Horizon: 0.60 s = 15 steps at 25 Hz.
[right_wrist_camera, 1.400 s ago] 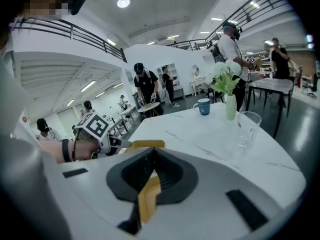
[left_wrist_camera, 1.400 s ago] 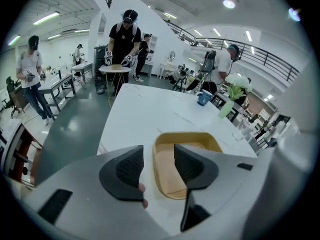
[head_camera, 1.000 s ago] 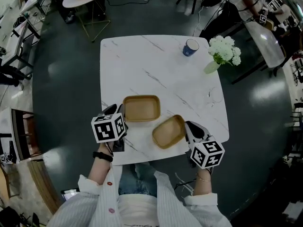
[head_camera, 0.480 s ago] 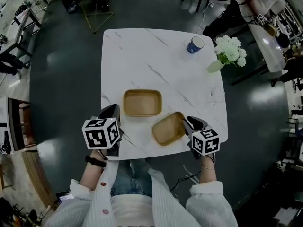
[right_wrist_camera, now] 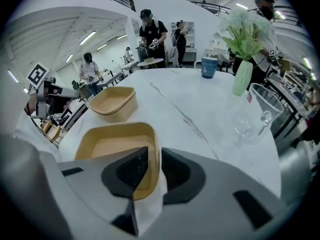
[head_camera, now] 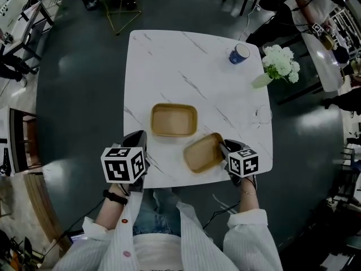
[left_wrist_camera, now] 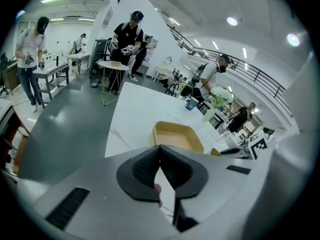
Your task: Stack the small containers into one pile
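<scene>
Two shallow tan rectangular containers are lying apart on the white marble-patterned counter (head_camera: 169, 61), not yet piled.

Head view: the far tan rectangular container (head_camera: 174, 120) is sitting square near the counter's middle. The near tan rectangular container (head_camera: 202, 152) is lying skewed, close to the front edge. The right gripper (head_camera: 224, 145) is at its right rim. The left gripper (head_camera: 138, 137) is hovering by the front-left corner, apart from both.

Left gripper view: the left gripper (left_wrist_camera: 160, 148) is clenched on nothing, and the far container (left_wrist_camera: 177, 136) is lying ahead, beyond its tips.

Right gripper view: the right gripper (right_wrist_camera: 154, 151) has just been opening its jaws and is now released, with the near container's (right_wrist_camera: 117, 144) side wall running between them.

Likely risks: a pad catching that rim could be dragging the near container over the nearby edge, and its skew could be jamming the nesting.
</scene>
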### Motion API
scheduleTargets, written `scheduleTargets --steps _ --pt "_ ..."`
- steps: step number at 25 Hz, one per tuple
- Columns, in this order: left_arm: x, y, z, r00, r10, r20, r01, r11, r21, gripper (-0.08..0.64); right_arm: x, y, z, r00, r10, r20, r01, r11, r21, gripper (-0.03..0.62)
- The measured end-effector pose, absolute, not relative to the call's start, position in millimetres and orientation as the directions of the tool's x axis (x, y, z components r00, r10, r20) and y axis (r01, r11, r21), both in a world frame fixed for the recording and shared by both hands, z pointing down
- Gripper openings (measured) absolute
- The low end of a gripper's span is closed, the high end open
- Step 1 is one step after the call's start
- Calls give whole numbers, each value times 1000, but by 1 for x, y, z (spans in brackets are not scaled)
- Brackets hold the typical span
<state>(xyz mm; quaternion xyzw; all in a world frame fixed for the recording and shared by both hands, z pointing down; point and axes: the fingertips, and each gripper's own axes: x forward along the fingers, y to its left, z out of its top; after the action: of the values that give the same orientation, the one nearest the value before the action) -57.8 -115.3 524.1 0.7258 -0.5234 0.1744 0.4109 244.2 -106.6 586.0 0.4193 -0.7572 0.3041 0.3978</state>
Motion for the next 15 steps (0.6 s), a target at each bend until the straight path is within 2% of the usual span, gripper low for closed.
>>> scheduleTargets --steps 5,15 --pt "-60 -114 525 395 -613 685 -901 -110 421 17 246 -106 592 -315 -397 862 -889 443 -121 39" --pt "-69 -124 522 404 -612 680 -896 -116 428 17 244 -103 584 -331 -408 851 -910 377 -174 28"
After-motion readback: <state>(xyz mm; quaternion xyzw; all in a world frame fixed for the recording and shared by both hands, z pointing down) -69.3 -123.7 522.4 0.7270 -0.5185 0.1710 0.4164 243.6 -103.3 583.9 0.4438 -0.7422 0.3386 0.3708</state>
